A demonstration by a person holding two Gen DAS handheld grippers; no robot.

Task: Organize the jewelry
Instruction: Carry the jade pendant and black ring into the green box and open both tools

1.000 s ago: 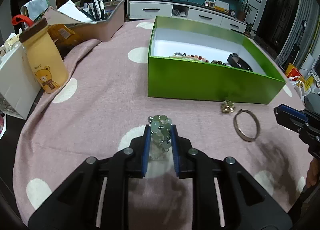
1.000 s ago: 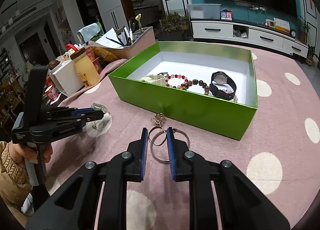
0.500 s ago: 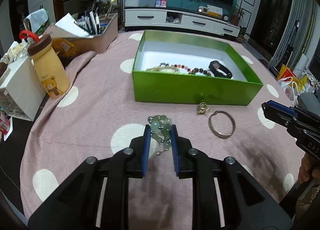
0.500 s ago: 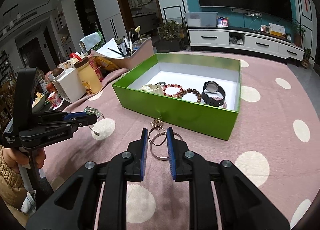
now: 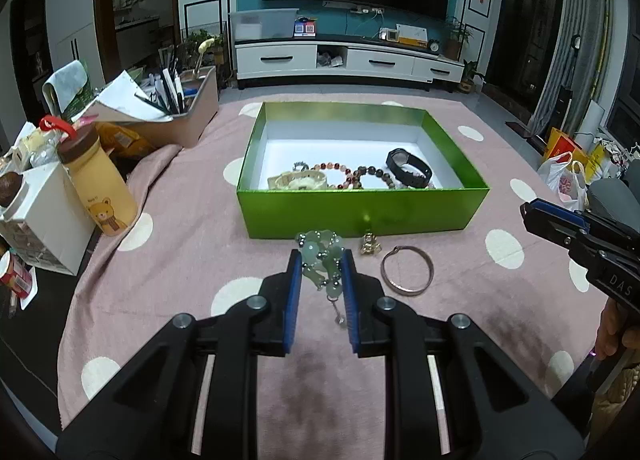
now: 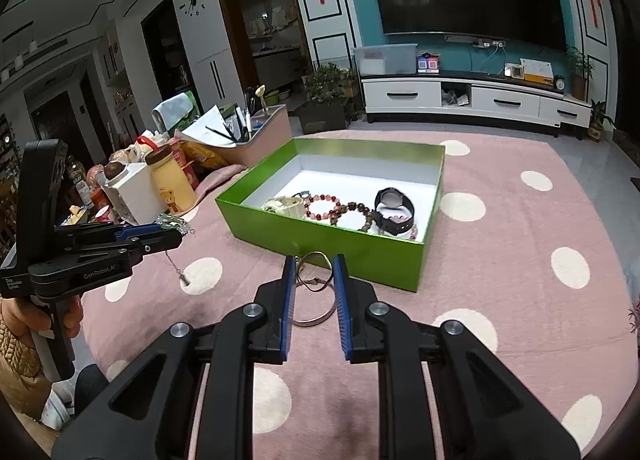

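Progress: watch, bead bracelets in green box (image 5: pixel 360 212), frame centre | left gripper (image 5: pixel 320 272) clamped on jade bracelet (image 5: pixel 322 256) | right gripper (image 6: pixel 314 280) apart, empty | bangle (image 5: pixel 407 275), gold charm (image 5: pixel 370 246) remain on cloth.

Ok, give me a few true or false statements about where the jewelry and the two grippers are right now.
1. The left gripper holds a pale green bead bracelet. True.
2. The black watch lies on the tablecloth. False: it lies inside the green box.
3. The metal bangle is in the box. False: it lies on the tablecloth in front of the box.
4. The right gripper grips nothing. True.
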